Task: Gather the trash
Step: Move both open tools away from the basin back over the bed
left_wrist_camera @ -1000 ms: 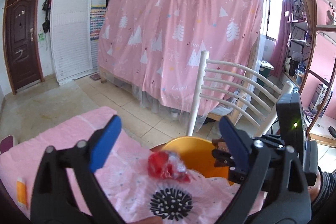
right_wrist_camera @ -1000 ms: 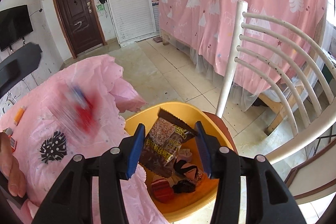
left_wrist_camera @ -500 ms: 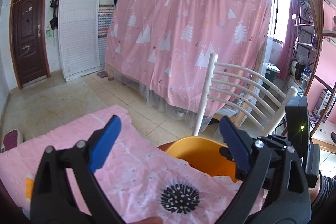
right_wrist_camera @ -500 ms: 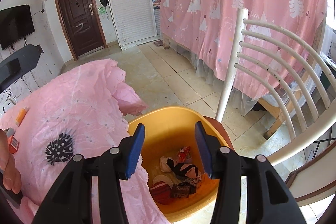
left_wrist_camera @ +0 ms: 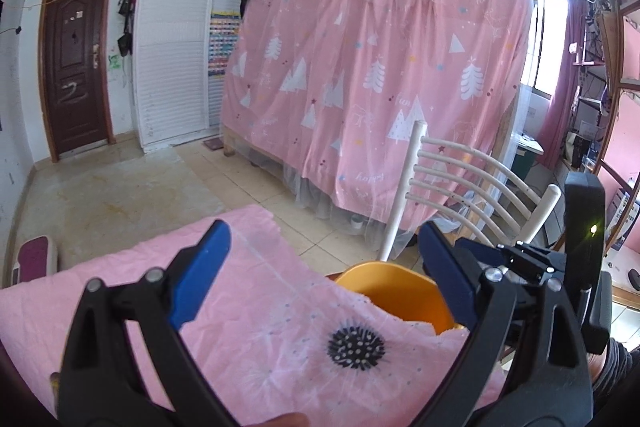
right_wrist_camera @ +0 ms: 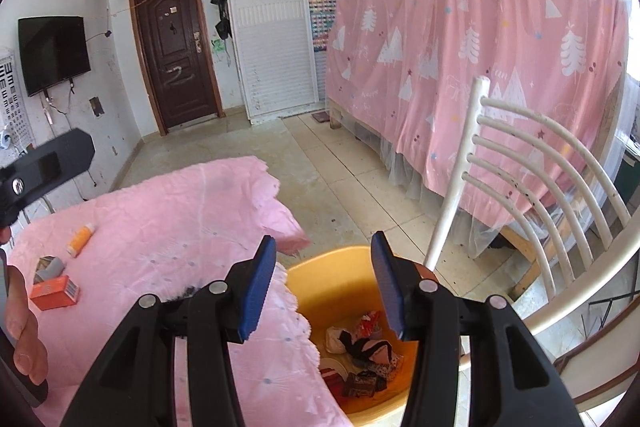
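Note:
An orange bin [right_wrist_camera: 352, 279] stands at the edge of the pink-clothed table [right_wrist_camera: 160, 239], with several wrappers [right_wrist_camera: 364, 355] lying in it. It also shows in the left wrist view [left_wrist_camera: 400, 291]. My right gripper [right_wrist_camera: 324, 283] is open and empty, raised above the bin's near rim. My left gripper [left_wrist_camera: 324, 267] is open wide and empty above the tablecloth [left_wrist_camera: 260, 327], left of the bin. An orange tube [right_wrist_camera: 80, 239], an orange box [right_wrist_camera: 54, 291] and a grey crumpled piece [right_wrist_camera: 49, 267] lie on the table's left side.
A white slatted chair [right_wrist_camera: 532, 179] stands right behind the bin. A pink bed curtain [right_wrist_camera: 480, 39] hangs beyond it. Tiled floor [right_wrist_camera: 320, 171] lies between table and bed. The other gripper's body [right_wrist_camera: 44, 167] is at the left edge.
The brown snack wrapper left my right gripper and the red wrapper left the tablecloth in front of my left gripper; both now lie in the bin. Both grippers have risen and tilted up.

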